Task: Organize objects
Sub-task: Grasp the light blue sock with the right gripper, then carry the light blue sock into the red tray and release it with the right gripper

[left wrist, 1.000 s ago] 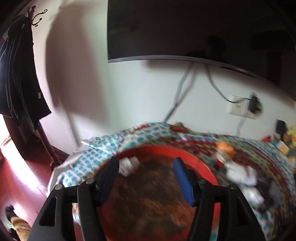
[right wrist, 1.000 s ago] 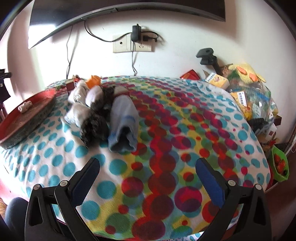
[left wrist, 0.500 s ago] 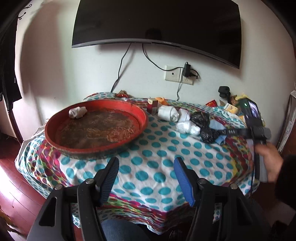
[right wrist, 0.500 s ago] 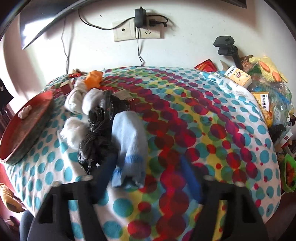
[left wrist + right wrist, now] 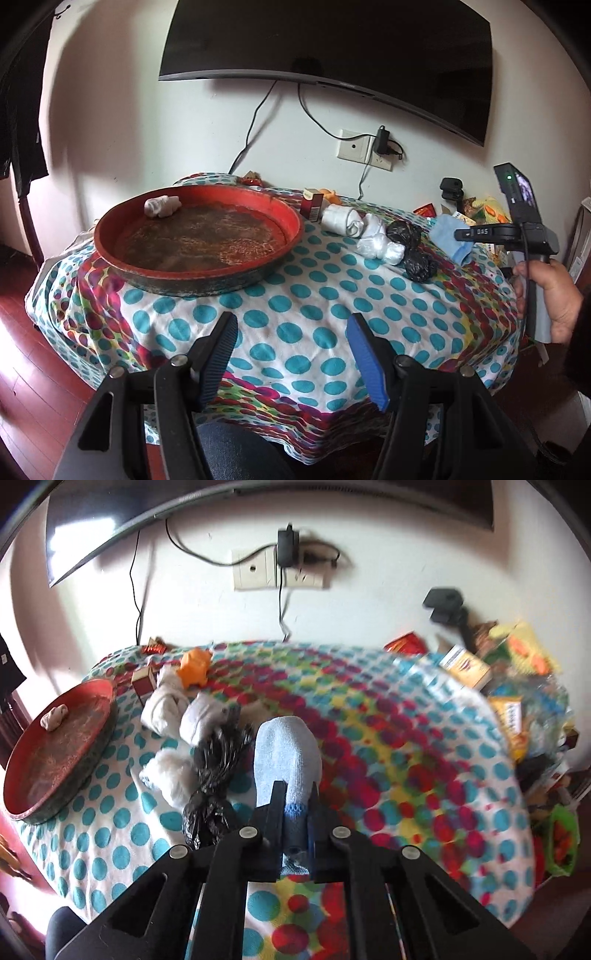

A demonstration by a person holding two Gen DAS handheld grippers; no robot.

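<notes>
A second ago the right hand-held gripper gaped wide above the dotted tabletop; its jaws have just been closing and now pinch the cuff of the light blue sock beside the black bags. The left hand-held gripper, half-spread and empty, has drawn back from the red tray.

Red tray, polka-dot multicoloured tablecloth, light-blue sock, white socks, black bag
</notes>
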